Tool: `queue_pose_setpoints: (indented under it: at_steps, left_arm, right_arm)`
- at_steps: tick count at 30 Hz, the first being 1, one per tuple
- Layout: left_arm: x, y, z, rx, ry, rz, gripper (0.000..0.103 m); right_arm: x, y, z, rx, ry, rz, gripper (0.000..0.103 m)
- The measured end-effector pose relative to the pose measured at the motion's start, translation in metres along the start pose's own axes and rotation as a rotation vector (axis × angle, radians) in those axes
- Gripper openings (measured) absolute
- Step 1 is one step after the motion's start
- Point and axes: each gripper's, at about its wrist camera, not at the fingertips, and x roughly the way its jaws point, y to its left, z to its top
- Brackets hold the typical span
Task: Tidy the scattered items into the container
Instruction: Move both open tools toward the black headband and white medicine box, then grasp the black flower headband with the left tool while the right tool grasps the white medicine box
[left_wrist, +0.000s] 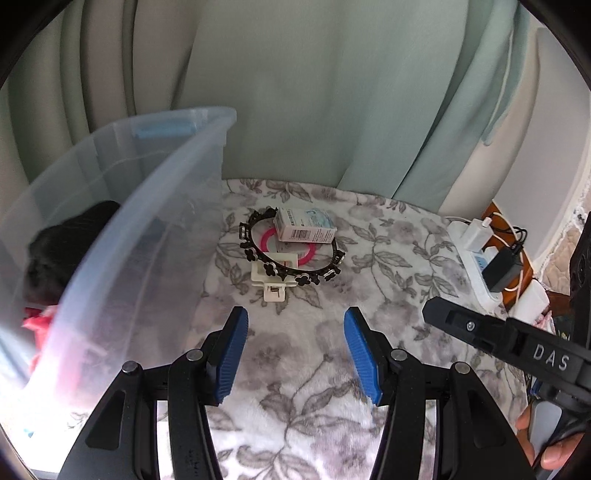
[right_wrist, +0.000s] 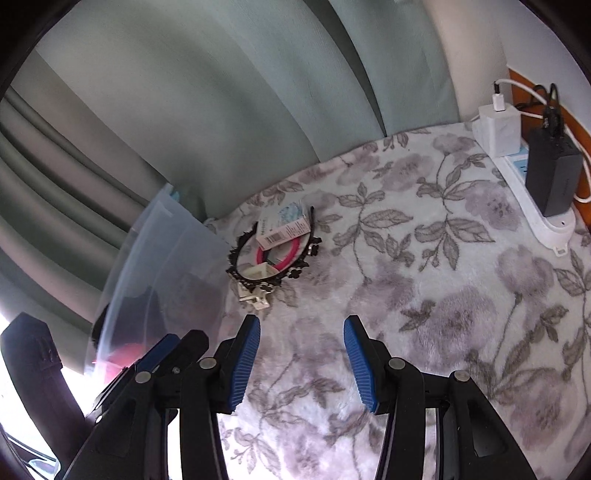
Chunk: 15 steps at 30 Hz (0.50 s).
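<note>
Right now, left gripper: I see its jaws parted with bare blanket between the blue pads; it holds nothing.
Right gripper: same from my seat, jaws apart and empty, blue pads over the floral blanket.
Task pile: the small carton sits on top of the black flower headband, with a pink ring under it and a cream claw clip at the near edge; all just above centre in the left view, centre-left in the right view.
Container: the clear plastic bin fills the left of the left frame, just beside the pile, with dark and red things already inside.
Risk, tangle: I judge that lifting the headband would tip the carton off and drag the ring or clip along, since they overlap.
Risk, collision: both grippers aim at one small pile; the right one's body already crowds the lower right of the left frame, so the fingers could knock.
Risk, bin wall: a sideways carry could bump the rim.
Pose: both tools tilt steeply downward toward the pile, side by side, well short of it; a hand shows at lower right.
</note>
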Motion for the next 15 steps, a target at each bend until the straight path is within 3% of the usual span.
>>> queue_pose_setpoints:
  at_steps: [9, 15]
  left_arm:
    - [0.046, 0.005, 0.013, -0.052, 0.021, -0.005, 0.055]
    - [0.072, 0.007, 0.03, -0.081, 0.01, 0.04, 0.055]
  right_arm:
    - [0.03, -0.002, 0.02, -0.056, 0.035, -0.029, 0.051]
    - [0.052, 0.004, 0.036, -0.099, 0.044, -0.034, 0.051]
